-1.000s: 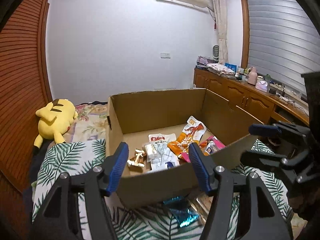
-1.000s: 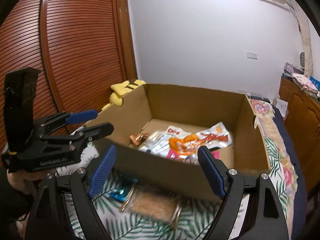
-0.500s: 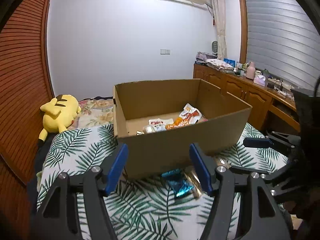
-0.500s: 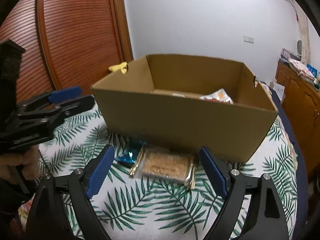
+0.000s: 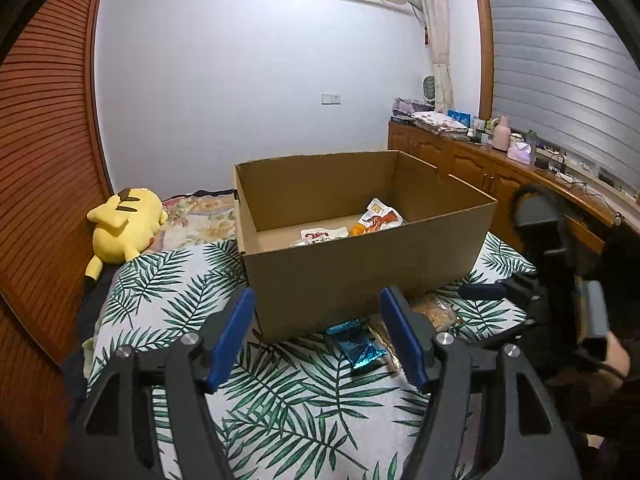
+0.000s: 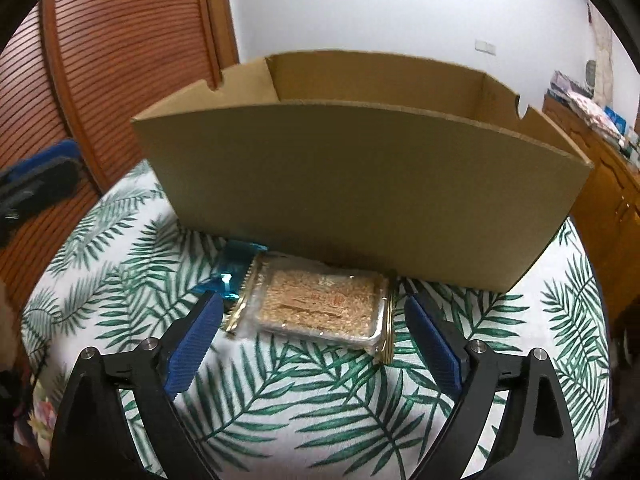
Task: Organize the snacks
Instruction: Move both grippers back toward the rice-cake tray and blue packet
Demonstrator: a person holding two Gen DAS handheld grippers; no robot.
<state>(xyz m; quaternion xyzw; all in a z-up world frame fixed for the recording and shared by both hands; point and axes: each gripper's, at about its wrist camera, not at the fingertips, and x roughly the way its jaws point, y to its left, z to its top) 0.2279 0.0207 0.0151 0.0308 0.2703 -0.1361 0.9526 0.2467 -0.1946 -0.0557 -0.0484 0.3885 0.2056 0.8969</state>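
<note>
Right wrist view: the right gripper (image 6: 312, 344), jaws just widened and empty, frames a light, crinkly, brittle cracker packet (image 6: 316, 306) on the bed by the cardboard box (image 6: 360, 184); its sealed ends suit gripping.

No lettering can be read with any certainty. The clear packet (image 6: 320, 304) of crisp snack in front of the box (image 6: 360, 184) bears a small red mark on its face, too blurred to make out. Inside the box, a white packet (image 5: 320, 235) carries red printing and an orange packet (image 5: 380, 218) a printed design, both too small to read.
</note>
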